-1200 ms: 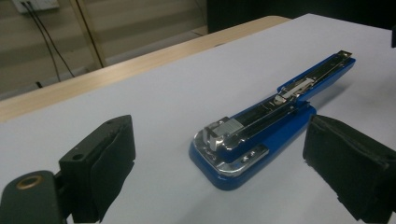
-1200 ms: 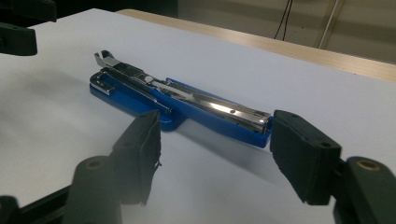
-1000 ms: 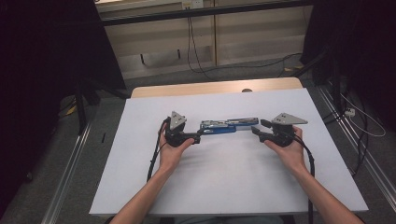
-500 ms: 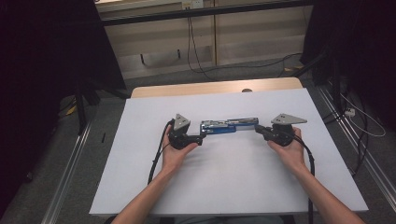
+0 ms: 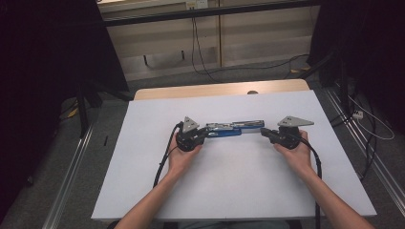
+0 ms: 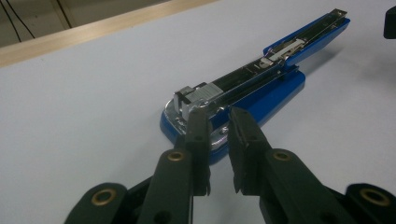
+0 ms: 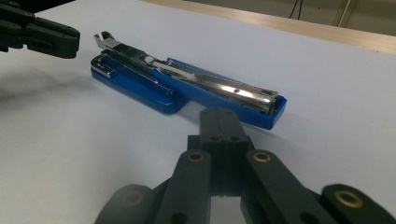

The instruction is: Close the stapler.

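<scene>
**A:** A white table [image 5: 229,191] carries one object: a blue stapler [image 5: 229,130], swung fully open and lying flat just beyond its middle, base and magazine arm stretched end to end between the two tools.

**B:** And the hands?

**A:** The left gripper [image 6: 218,122] sits at the stapler's base end. Its jaws have just been closing; a narrow gap remains between them, and from the left gripper view they appear to stand over the base's metal end. Whether the pads actually press on it, I cannot tell.

**B:** The other side?

**A:** The right gripper [image 7: 219,122] rests at the far tip of the open arm, jaws pressed fully together on nothing, tips just short of the blue plastic.

**B:** So which step is this?

**A:** It reads as the approach to the opened stapler, one tool steadying the base, the other poised at the arm, perhaps for loading or folding it shut.

**B:** Next?

**A:** Likely a firm hold on the base, then the right tips nudging or lifting the arm without skidding the stapler across the smooth surface.
</scene>
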{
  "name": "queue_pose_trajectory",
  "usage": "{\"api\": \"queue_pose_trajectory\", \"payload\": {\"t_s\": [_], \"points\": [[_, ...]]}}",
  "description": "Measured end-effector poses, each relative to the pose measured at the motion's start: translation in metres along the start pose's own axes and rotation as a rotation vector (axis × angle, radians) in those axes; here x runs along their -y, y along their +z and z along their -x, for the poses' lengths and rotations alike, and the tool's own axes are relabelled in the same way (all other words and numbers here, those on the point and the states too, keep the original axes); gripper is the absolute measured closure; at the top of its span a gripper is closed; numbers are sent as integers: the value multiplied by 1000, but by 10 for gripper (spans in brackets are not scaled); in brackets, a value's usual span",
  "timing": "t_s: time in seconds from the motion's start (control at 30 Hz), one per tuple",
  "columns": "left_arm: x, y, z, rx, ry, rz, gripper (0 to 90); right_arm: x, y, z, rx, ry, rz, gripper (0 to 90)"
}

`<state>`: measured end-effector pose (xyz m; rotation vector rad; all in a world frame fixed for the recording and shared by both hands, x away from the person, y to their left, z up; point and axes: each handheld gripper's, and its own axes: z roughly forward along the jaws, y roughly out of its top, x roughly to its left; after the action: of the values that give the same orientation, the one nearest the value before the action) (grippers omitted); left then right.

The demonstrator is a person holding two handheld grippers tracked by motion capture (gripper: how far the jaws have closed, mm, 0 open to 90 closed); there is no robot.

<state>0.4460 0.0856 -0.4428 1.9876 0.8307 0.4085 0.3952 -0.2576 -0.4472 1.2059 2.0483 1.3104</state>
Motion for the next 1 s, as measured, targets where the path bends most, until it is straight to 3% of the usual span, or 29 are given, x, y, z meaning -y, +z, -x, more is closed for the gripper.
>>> {"api": "queue_pose_trajectory", "payload": {"t_s": [0.13,0.27,0.47,0.73,1.0], "points": [[-4,4,-3,-2,-15,2,900,0,2,-1,2,-16,-17,900],[-5,9,-2,-12,20,-23,900,1,2,0,23,-3,-39,900],[-3,13,-2,-7,29,-52,900,2,4,3,35,-16,-76,900],[-4,22,-2,-9,49,-53,900,1,11,0,27,-67,-81,900],[-3,20,-5,-4,54,-58,900,0,12,4,50,-38,-119,900]]}}
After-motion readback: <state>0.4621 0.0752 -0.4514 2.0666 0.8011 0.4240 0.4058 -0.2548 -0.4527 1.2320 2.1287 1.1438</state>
